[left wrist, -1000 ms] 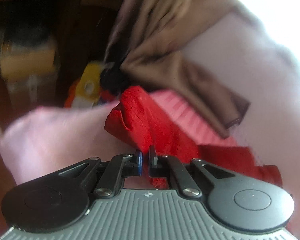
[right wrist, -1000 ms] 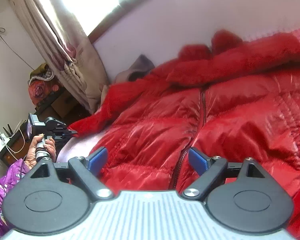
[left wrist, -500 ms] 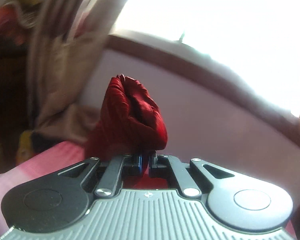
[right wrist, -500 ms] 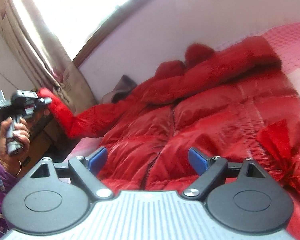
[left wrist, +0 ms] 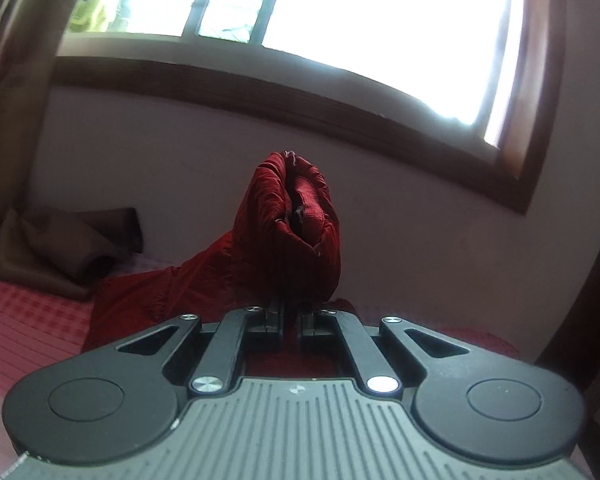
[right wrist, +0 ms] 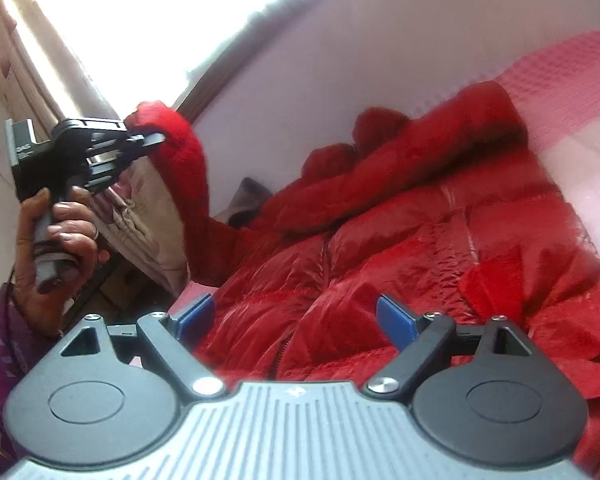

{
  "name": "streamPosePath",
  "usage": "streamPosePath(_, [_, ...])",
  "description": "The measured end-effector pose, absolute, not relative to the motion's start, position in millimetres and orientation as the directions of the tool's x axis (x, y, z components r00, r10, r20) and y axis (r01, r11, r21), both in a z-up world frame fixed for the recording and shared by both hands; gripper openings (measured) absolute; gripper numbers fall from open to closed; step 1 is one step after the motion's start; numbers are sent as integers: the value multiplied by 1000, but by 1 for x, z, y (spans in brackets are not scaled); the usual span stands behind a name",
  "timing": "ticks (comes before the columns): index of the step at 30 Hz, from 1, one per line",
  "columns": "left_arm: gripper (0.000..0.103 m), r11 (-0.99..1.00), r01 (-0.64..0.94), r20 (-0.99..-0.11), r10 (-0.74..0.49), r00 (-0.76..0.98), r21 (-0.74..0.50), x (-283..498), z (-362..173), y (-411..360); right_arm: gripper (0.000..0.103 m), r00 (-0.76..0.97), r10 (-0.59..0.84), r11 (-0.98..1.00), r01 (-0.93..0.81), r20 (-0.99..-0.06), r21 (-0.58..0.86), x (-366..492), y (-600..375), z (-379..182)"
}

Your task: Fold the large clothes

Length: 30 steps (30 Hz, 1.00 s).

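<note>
The red jacket (right wrist: 400,272) lies spread over the centre and right of the right wrist view. Its body is glossy, crinkled quilted fabric, divided by a zip (right wrist: 300,320) that runs down toward the lower centre of the frame. A thick, fuzzy trim (right wrist: 420,160) crosses the garment in the upper right. The jacket rests on a bed cover (right wrist: 572,92) with a pink-and-red waffle check, visible in the upper right corner.

The left gripper (right wrist: 156,138) appears in the upper left of the right wrist view, held by a hand (right wrist: 60,236) above a purple patterned sleeve (right wrist: 0,344). Its jaws are pressed together, pinching the fuzzy sleeve cuff (right wrist: 168,136). The sleeve rises from the jacket body in a steep arc to that grip. In the left wrist view the same cuff (left wrist: 292,232) stands bunched at frame centre, just above the closed black fingers (left wrist: 274,316), as a rounded, ribbed wad with a folded slit at its middle.

The right gripper (right wrist: 296,316) occupies the lower part of its own view. Its jaws stand spread wide, blue pads (right wrist: 396,320) apart, with nothing between them; the jacket body lies beyond them.

A dark wooden window frame (left wrist: 300,92) crosses the upper half of the left wrist view. A beige curtain (right wrist: 52,88) hangs in the upper left of the right wrist view.
</note>
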<state>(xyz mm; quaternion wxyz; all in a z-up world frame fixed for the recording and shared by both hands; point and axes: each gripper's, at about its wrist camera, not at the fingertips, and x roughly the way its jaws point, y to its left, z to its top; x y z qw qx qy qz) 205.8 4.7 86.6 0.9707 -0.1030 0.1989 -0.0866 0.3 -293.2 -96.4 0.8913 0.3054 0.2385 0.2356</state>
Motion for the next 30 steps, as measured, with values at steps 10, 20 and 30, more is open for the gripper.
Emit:
streamPosePath(10, [4,967,178,-494,-246,834,-181,254,19,-51,89,800,536,687,-230,-268,689,0,-325,-110])
streamPosePath(20, [8,962,247,-571,-267,777,-114,277,-35,-94,89,807,532,672,-219,-255,707,-1,-344,-123])
streamPosePath(30, [38,949,312,-619,-276,735,-52,272,-56,-121,89,811,529,662,-210,-250,719,-7,-354,-125])
